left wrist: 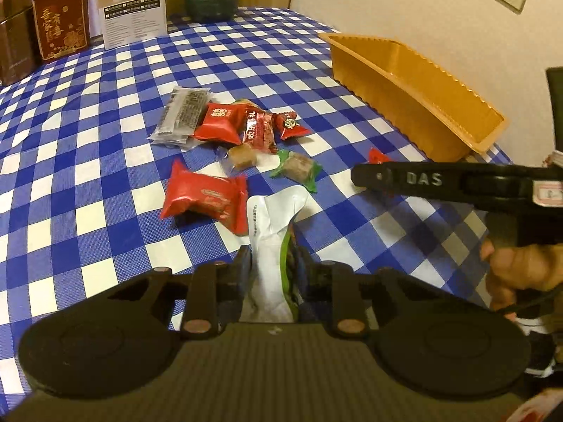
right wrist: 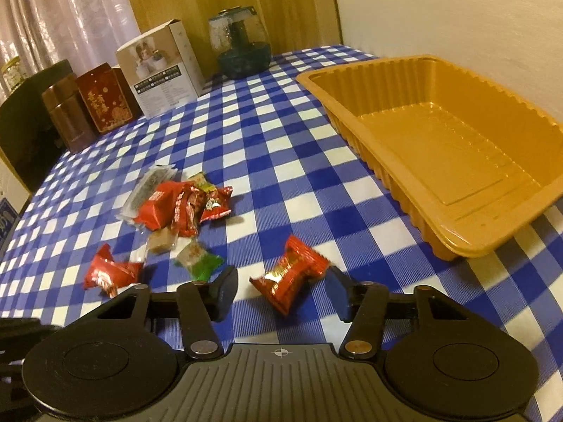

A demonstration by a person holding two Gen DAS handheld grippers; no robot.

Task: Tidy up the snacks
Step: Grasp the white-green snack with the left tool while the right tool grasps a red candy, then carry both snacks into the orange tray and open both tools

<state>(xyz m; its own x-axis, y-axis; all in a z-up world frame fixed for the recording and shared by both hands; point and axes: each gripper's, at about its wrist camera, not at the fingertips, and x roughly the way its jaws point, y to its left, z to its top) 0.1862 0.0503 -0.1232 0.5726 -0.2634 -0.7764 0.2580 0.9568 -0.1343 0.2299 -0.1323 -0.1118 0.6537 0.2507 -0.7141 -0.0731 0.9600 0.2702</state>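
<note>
At the bottom centre of the left wrist view, the left gripper is clenched on a white and green snack pouch, its long axis running up the frame. The right gripper stands parted around a red candy lying diagonally on the checked tablecloth, pads not pressing it.

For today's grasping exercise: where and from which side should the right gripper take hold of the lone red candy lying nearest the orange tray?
Grip the red candy across its puffy middle, not the flat crimped ends. It lies slantwise on the checked tablecloth, already between the right gripper fingers, whose pads stand clear of it. Come steeply from above, so the pads meet its long sides.
</note>
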